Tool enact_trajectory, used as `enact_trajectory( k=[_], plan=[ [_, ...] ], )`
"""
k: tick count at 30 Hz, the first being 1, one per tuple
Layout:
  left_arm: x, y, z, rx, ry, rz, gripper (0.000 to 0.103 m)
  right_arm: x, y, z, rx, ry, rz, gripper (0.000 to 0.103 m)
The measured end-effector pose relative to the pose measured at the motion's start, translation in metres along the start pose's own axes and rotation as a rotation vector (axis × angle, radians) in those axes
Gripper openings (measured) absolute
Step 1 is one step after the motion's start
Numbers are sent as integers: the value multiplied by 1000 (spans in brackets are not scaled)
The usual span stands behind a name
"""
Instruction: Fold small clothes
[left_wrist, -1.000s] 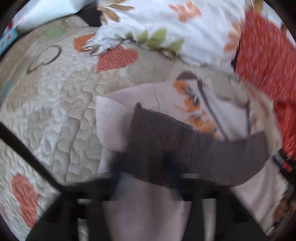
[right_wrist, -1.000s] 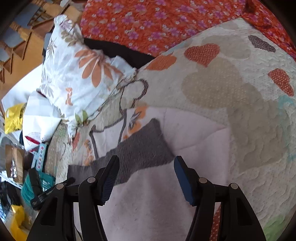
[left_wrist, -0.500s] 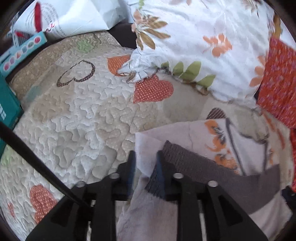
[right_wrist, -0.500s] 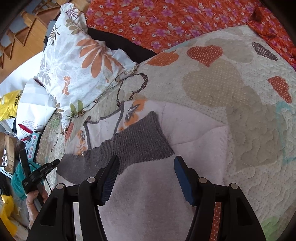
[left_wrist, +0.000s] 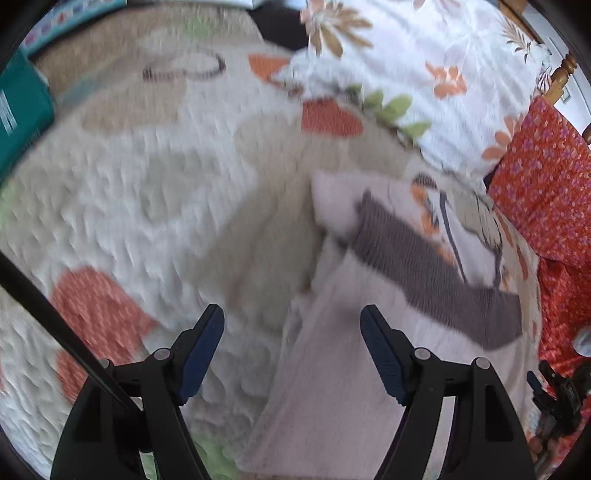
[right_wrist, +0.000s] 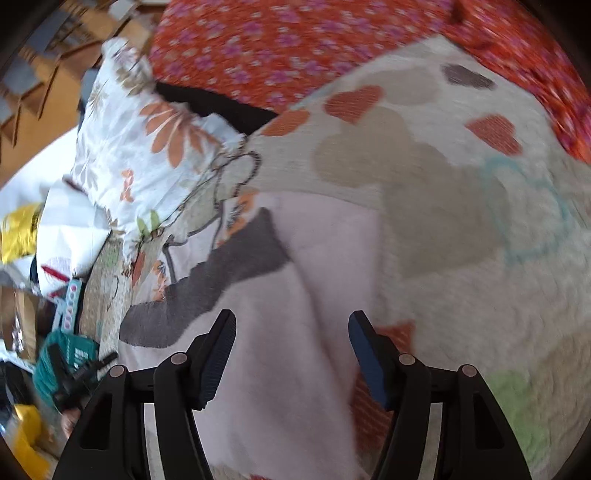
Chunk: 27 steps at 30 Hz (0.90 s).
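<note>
Both wide open right now: my left gripper (left_wrist: 291, 347) and right gripper (right_wrist: 291, 354) hold nothing, hovering over the pale pink garment (right_wrist: 280, 354) with its grey ribbed band (left_wrist: 436, 273), lying centre-frame on the heart quilt (left_wrist: 147, 206)

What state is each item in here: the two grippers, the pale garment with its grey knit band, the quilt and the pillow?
Left gripper: open, holding nothing, above the garment's edge.
Right gripper: open, empty, over the garment.
Pale garment: partly folded, lying on the quilt.
Grey knit band: lying flat across the garment.
Quilt: spread out.
Floral pillow: resting at the quilt's edge.
</note>
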<state>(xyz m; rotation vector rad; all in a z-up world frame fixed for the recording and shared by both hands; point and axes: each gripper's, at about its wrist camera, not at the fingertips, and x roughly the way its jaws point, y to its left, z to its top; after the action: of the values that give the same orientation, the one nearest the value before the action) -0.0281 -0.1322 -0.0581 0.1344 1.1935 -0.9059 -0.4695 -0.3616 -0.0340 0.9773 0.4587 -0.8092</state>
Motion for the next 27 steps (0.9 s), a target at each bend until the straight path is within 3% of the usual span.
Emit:
enact_trajectory(
  k=[6,8,11,16,19,20,21,22,23,24,27],
  plan=[
    [11,-13,-15,31,23,-51,75,-7,-28,-11,78,-6,-9,71],
    [13,-18,-16,24,28,-75,77,0,-31,-14,83,28,31,71],
    [16,-30,-18,41,35,-116,80,24,-29,-21,97,127,167,73],
    [21,-49,-22,109,45,-133,88,41,0,-28,-39,127,208,79],
    [23,-61,-26,147,32,-101,87,46,17,-35,-130,80,161,80],
    [23,-65,-28,154,33,-88,74,46,22,-38,-152,65,138,79],
    [22,-70,-29,165,35,-40,45,46,27,-40,-173,52,108,78],
    [21,-73,-29,175,48,-29,31,46,33,-43,-196,40,60,66],
    [19,-76,-29,179,64,-41,21,46,35,-43,-206,40,37,42],
    [15,-76,-29,168,77,-46,20,46,37,-43,-196,70,56,31],
    [-7,-71,-27,110,81,-87,18,39,34,-40,-137,122,110,28]
  ],
)
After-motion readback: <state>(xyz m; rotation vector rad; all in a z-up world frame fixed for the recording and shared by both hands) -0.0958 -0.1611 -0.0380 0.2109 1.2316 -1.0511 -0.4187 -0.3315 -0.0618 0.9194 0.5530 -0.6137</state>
